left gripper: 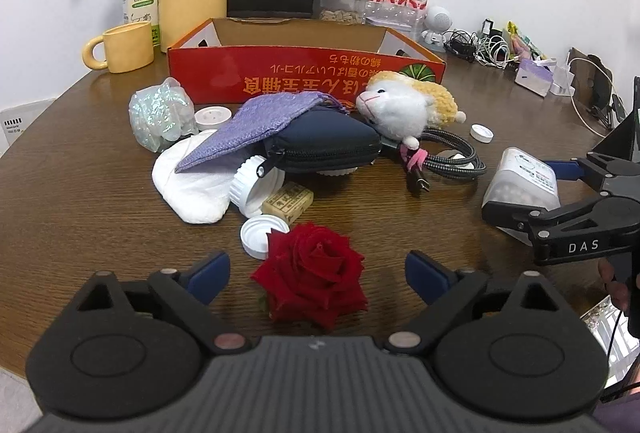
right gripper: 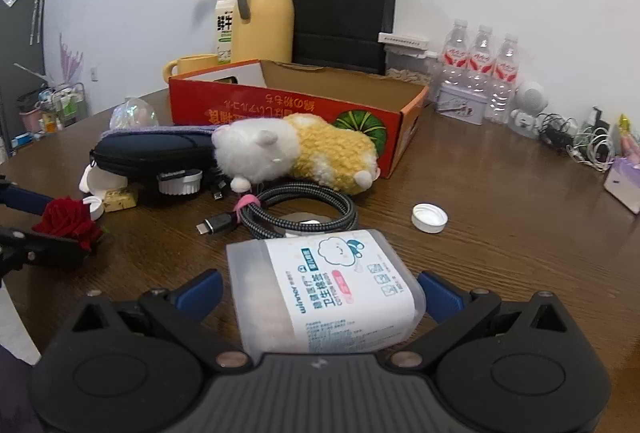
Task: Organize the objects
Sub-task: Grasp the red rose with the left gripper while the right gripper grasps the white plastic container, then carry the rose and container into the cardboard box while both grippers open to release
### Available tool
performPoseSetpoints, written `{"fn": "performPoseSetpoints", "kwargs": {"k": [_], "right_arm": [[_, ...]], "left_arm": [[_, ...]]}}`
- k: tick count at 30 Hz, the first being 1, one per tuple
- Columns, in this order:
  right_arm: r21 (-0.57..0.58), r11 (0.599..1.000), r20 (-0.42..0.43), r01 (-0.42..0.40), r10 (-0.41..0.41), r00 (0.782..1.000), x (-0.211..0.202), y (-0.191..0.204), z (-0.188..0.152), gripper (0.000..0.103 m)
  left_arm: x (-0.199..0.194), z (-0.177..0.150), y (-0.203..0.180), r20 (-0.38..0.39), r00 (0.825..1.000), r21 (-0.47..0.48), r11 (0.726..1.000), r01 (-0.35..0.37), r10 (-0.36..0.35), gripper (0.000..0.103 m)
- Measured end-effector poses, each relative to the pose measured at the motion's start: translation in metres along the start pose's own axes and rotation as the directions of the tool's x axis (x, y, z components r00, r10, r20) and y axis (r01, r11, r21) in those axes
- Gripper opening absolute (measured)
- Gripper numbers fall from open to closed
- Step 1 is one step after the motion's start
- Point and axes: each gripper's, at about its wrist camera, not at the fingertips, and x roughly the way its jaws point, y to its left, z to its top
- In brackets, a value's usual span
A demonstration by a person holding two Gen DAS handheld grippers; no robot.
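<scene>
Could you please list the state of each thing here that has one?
Box: open, empty as far as visible.
Pouch: zipped.
Cable: coiled, tied.
Swab box: on its side, between right tool pads.
Rose: between open left tool pads.
Cap: loose.

The brown wooden table [left gripper: 80, 193] was pretty cluttered: a red cardboard box [left gripper: 304, 73] sat mid-table, with a rose [left gripper: 312, 281], cable [left gripper: 452, 157] and bottle cap [left gripper: 482, 132] lying in front of it.

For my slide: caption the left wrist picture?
Open left gripper around a red rose on the table.
</scene>
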Motion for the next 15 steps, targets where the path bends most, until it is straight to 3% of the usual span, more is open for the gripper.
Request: {"fn": "performPoseSetpoints", "kwargs": {"k": [4,9,12,14,15], "right_arm": [[0.006,1.0,-0.003,0.0,0.0,1.0,0.003,-0.001,0.0,0.103],[0.023,1.0,0.01,-0.005,0.005,1.0,-0.003,0.0,-0.002,0.092],[0.043,0.999,0.021,-0.004,0.003,1.0,-0.008,0.002,-0.004,0.089],[0.056,0.998,0.029,0.001,-0.002,1.0,-0.011,0.004,-0.005,0.089],[0.058,0.998,0.033,0.006,-0.008,0.999,-0.012,0.006,-0.006,0.089]], "left_arm": [[0.001,0.0,-0.001,-0.003,1.0,0.0,1.0,0.003,-0.003,0.093],[0.003,0.0,0.001,-0.007,1.0,-0.005,1.0,0.015,-0.015,0.085],[0.002,0.0,0.002,-0.004,1.0,-0.007,1.0,0.025,-0.025,0.069],[0.001,-0.001,0.004,0.009,0.999,-0.009,0.999,0.031,-0.031,0.045],[0.0,-0.002,0.005,0.015,0.999,-0.013,0.999,0.036,-0.036,0.044]]}}
